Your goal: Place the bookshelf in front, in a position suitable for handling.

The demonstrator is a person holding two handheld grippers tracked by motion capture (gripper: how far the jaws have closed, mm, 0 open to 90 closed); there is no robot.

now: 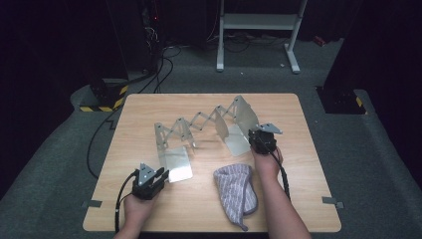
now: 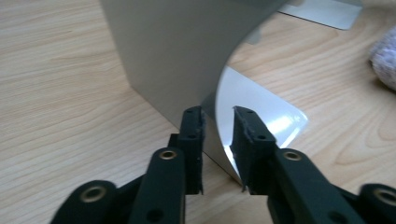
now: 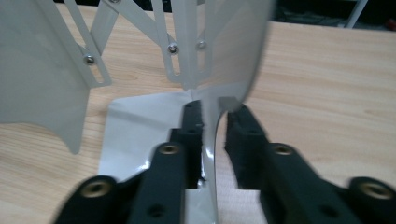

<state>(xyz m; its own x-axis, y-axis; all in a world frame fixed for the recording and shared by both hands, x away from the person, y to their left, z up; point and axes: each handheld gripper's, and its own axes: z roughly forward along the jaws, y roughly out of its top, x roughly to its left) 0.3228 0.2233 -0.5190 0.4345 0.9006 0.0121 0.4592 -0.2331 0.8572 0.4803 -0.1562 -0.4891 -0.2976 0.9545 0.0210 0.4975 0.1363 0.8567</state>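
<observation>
Left gripper view: left gripper (image 2: 218, 116) jaws slightly parted, straddling the near end plate of the grey metal expanding bookend rack (image 1: 199, 129), pads off it. Right gripper (image 3: 212, 109) likewise straddles the far end plate. Rack stretches diagonally across the wooden table (image 1: 149, 107), near-left to far-right edge.

Black two-jaw tool (image 1: 160, 175) with brass-ringed holes, grey three-cornered plate, trailing black cable
</observation>
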